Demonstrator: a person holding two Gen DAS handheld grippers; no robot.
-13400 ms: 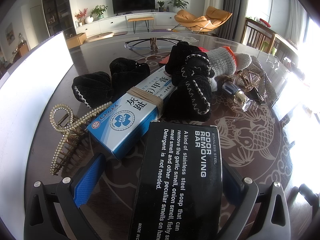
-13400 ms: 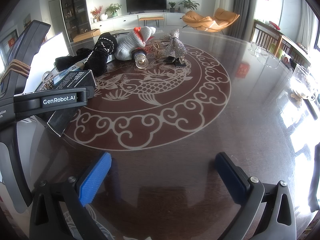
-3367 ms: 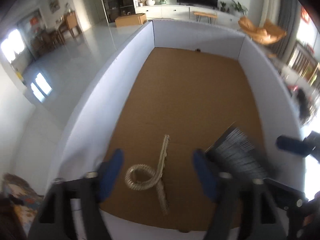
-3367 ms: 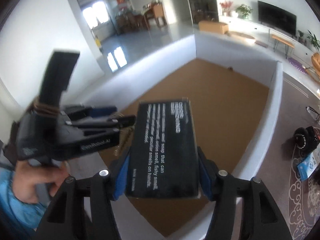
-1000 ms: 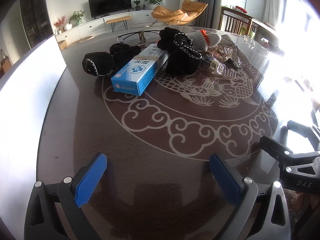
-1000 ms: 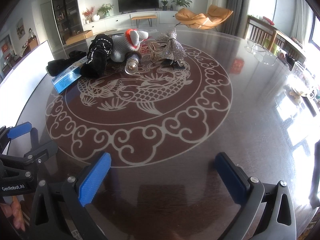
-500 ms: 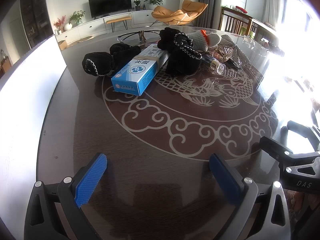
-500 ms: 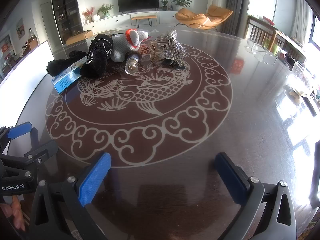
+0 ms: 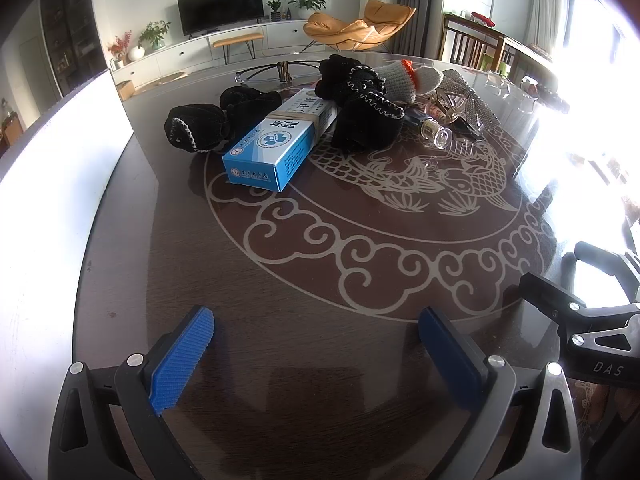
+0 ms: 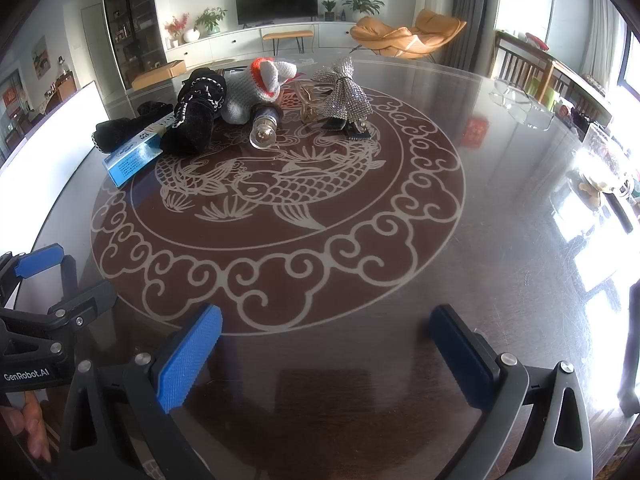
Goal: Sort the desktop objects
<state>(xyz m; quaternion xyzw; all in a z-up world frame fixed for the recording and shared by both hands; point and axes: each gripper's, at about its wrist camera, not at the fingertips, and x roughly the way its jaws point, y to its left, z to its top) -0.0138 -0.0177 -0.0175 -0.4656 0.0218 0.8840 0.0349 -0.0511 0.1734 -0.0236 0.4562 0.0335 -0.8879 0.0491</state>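
The left gripper hangs low over the near edge of the dark surface, its blue-padded fingers spread wide with nothing between them; the right gripper sits just beside it, likewise spread and empty. Both look across the carp-and-cloud pattern to the cluster of things at the far side, well apart from either gripper. Nearest the left gripper lies a blue and white medicine box bound with a rubber band, its far end tucked under a black knitted glove with pale stitching. Another black glove lies touching the box's left flank. Beyond are a grey work glove with an orange cuff, a small glass bottle lying on its side, and a rhinestone bow clip beside an amber hair claw. This looks like the pause between picks: the next move would call for a forward reach, probably by the left gripper to the box, closing across its narrow width and drawing it out from under the glove. The white-walled container stands along the left edge; only its outer wall shows, so its contents cannot be told.
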